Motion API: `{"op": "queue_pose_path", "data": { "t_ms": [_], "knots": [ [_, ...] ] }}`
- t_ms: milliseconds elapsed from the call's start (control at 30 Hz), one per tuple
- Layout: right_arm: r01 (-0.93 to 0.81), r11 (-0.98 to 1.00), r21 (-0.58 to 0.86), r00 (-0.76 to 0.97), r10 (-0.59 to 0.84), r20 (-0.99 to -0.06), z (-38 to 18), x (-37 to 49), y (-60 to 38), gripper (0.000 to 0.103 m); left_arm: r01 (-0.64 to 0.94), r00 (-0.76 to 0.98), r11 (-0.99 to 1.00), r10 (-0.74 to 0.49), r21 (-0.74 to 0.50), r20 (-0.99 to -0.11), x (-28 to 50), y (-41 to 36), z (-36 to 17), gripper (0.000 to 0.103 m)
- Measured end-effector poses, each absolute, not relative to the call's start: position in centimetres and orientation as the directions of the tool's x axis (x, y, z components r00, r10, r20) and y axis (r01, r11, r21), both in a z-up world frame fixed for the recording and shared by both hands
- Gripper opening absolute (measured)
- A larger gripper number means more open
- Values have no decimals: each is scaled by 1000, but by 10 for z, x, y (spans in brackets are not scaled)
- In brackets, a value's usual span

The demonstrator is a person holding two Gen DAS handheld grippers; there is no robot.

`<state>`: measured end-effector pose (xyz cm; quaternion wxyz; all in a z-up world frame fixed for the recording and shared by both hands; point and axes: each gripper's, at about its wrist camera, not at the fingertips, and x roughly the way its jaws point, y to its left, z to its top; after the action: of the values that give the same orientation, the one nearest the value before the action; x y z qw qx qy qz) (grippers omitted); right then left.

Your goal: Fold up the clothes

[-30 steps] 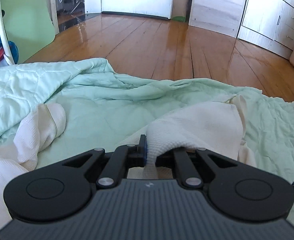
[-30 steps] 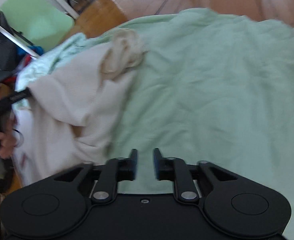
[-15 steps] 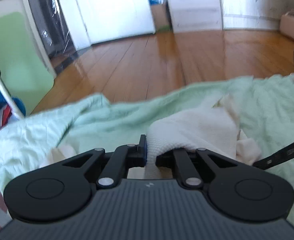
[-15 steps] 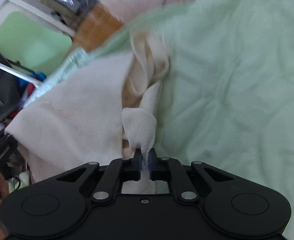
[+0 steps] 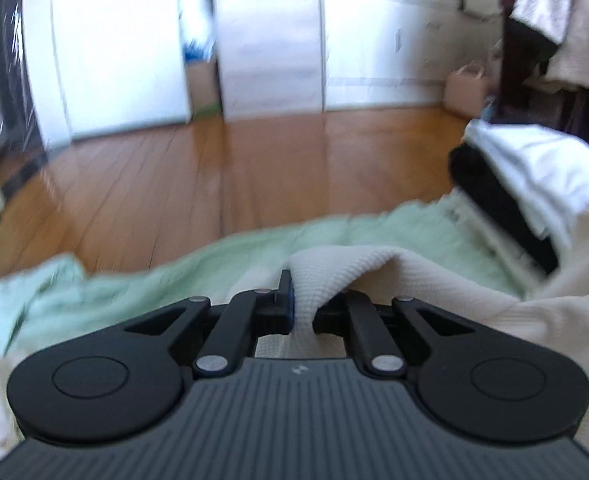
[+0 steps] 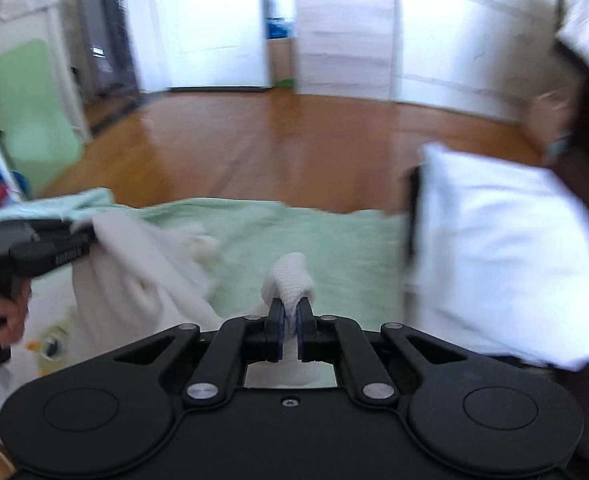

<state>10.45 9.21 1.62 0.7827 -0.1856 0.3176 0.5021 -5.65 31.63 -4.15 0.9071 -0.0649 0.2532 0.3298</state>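
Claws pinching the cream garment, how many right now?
2. The left claw is shut on a fold of the cream garment near its camera; the right claw is shut on another bunched fold. Both hold it above the green quilt.

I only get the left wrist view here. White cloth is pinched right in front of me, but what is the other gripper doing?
Observer: The right gripper is shut on a bunched fold of the same cream garment.
Operator: Where does my own gripper show up from over there?
Observer: The left gripper appears at the far left of the right wrist view, with cloth draping down from it.
Operator: Is anyone visible?
Observer: A hand grips the left gripper's handle at the left edge.
Operator: What lies under the garment?
Observer: A pale green quilt, spreading out between the two grippers.
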Motion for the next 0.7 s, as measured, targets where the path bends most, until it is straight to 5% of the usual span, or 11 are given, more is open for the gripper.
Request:
{"op": "queue_pose_path", "data": {
  "t_ms": [133,233,300,433,533,633,700],
  "knots": [
    [-840,541,-50,390,537,-748,-1,105,74,9,-599,667,794,564,100,-486,-30,307,-53,11],
    [-729,680,-84,546,502,-671,-49,126,61,35,-591,578,766,621,254,-529,-6,314,-90,9],
    [-656,742,-136,584,385,-715,-75,148,61,37,-608,492,711,687,353,-535,0,328,-110,11],
    [-679,726,112,370,469,-802,-100,176,52,38,-678,369,686,627,263,-686,-10,363,-117,15],
    [-687,683,246,218,516,-828,-122,173,59,40,-681,392,728,454,80,-800,-28,367,-110,33],
    [-705,657,269,176,529,-830,-136,173,69,48,-570,522,821,352,-11,-777,-41,322,-97,37],
    [-723,639,264,166,532,-830,-146,172,76,48,-468,611,884,319,-5,-725,-42,286,-90,50]
  ]
}}
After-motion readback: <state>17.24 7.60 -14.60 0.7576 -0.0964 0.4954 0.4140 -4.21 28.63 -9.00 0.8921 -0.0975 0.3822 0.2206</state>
